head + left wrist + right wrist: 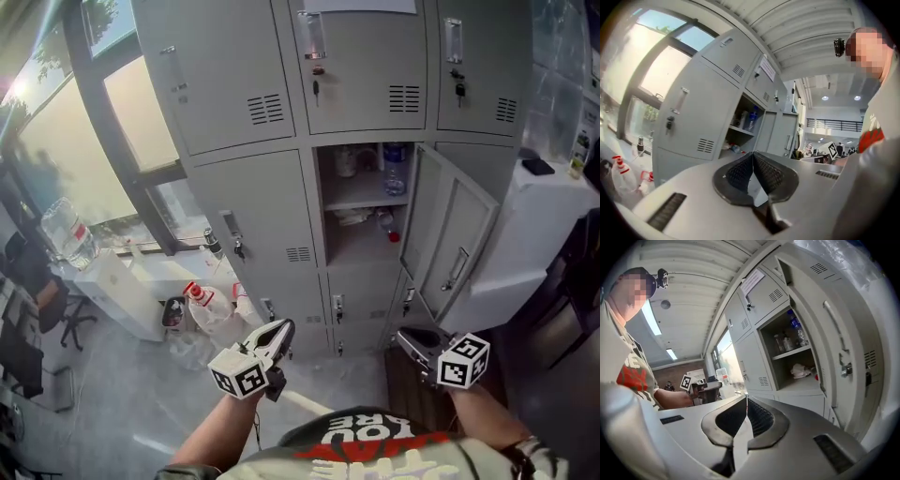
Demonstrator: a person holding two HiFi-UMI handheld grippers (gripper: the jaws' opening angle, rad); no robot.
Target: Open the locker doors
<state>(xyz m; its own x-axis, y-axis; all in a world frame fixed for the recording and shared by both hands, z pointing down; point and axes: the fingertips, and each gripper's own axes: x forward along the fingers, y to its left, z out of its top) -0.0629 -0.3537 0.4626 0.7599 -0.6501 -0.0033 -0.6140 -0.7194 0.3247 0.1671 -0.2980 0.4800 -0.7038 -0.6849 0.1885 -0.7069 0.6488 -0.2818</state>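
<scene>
Two closed, empty tools before the grey metal locker bank [253,211].
The left tool [284,328] and the right tool [401,336] sit low in front of the lockers, each with jaws pressed together and nothing between them, touching no door. The middle locker's door [452,239] stands swung open to the right, showing a shelf [361,200] with a clear plastic bottle [395,169]; the neighbouring doors are closed.

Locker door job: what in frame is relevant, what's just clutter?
Job:
- open locker door
- closed locker door left of it
- left gripper, shut, empty
- right gripper, shut, empty

Lying about:
- water bottle
- spray bottles on the floor
- clear jug
- black chair
</scene>
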